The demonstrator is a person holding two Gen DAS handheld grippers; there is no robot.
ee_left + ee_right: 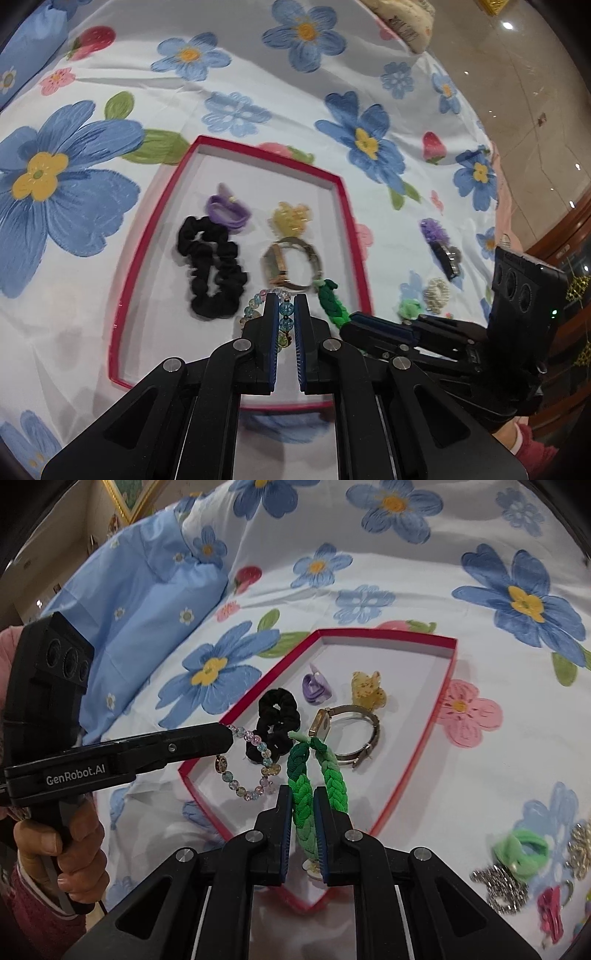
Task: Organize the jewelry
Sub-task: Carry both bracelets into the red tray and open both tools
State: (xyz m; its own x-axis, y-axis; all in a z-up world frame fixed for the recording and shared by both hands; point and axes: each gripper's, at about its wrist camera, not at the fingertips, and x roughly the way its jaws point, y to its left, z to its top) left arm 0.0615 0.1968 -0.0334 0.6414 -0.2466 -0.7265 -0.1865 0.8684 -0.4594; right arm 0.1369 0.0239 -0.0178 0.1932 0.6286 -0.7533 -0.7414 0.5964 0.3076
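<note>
A red-rimmed shallow box [352,218] [448,664] lies on a flowered sheet. Inside it are a black scrunchie [212,267] [277,722], a purple hair tie [227,210] [316,688], a yellow claw clip [291,218] [369,690] and a gold watch [291,266] [347,733]. My left gripper [285,301] [227,734] is shut on a pastel bead bracelet [286,321] [247,768] that hangs over the box's near part. My right gripper [302,794] [352,321] is shut on a green braided band [317,779] [332,304], beside the watch.
Loose pieces lie on the sheet right of the box: a light green tie [524,851] [410,308], sparkly silver pieces [500,886], a pink clip [550,908], a pearl ring [436,293], a purple pompom clip [437,236]. A blue pillow [147,602] lies at left. A hand [70,843] holds the left tool.
</note>
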